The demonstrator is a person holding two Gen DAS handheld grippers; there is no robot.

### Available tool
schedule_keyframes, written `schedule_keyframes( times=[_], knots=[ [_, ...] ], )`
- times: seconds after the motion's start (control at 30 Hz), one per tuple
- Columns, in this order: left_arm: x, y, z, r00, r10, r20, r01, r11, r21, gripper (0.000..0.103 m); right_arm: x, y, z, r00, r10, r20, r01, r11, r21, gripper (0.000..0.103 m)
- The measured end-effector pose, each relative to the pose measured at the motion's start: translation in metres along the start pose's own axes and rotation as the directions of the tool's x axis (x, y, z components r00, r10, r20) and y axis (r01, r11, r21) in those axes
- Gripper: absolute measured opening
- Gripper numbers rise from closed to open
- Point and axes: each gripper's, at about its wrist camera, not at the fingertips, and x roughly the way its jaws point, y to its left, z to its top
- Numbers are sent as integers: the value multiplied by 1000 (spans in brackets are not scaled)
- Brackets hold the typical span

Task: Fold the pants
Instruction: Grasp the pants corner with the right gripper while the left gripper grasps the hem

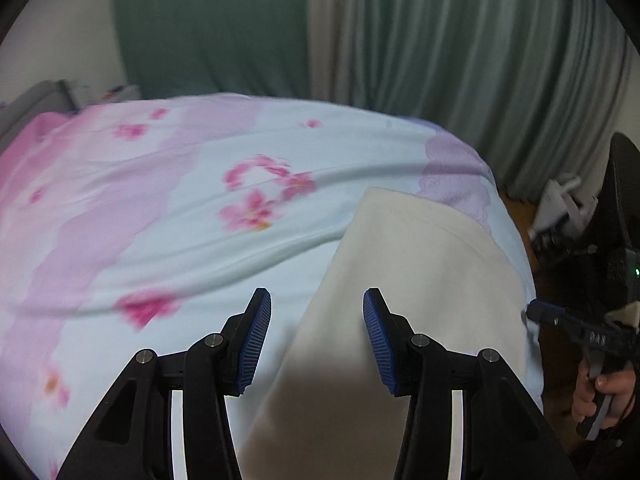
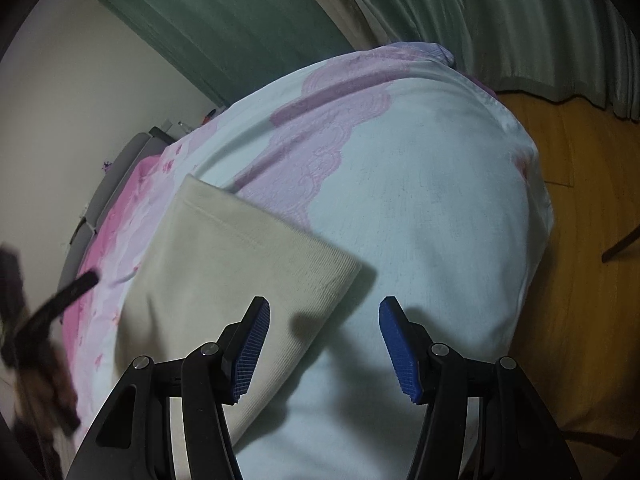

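The cream pants [image 1: 420,280] lie folded into a flat strip on the floral bedsheet [image 1: 160,220], near the bed's right edge. My left gripper [image 1: 316,308] hovers over their near end, open, with nothing pressed between its blue pads. In the right wrist view the pants [image 2: 232,260] reach from the lower left toward the middle, and their ribbed hem ends just ahead of my right gripper [image 2: 324,316], which is open and holds nothing. The right gripper [image 1: 538,314] also shows at the left view's right edge, held by a hand [image 1: 600,392]. The left gripper [image 2: 76,286] is a dark blur at the left.
Green curtains [image 1: 460,60] hang behind the bed. Wooden floor [image 2: 580,200] lies beyond the bed's right edge, with a dark chair leg [image 2: 620,248] on it. A white device [image 1: 560,204] sits on the floor. A grey headboard [image 2: 116,168] bounds the far end.
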Motion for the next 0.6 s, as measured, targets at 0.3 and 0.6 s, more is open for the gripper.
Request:
schedule_keyframes(
  times=[0.3,0.6],
  knots=[
    [67,-9,35,986,-115,-119,118,993,10,47,15,-14,-6,995,93,24,-94,995,43,57],
    [65,-20,39,990,-89,-109,92,996,21,8,12,-27,0,981,186,49,-189,980,59,11]
  ],
)
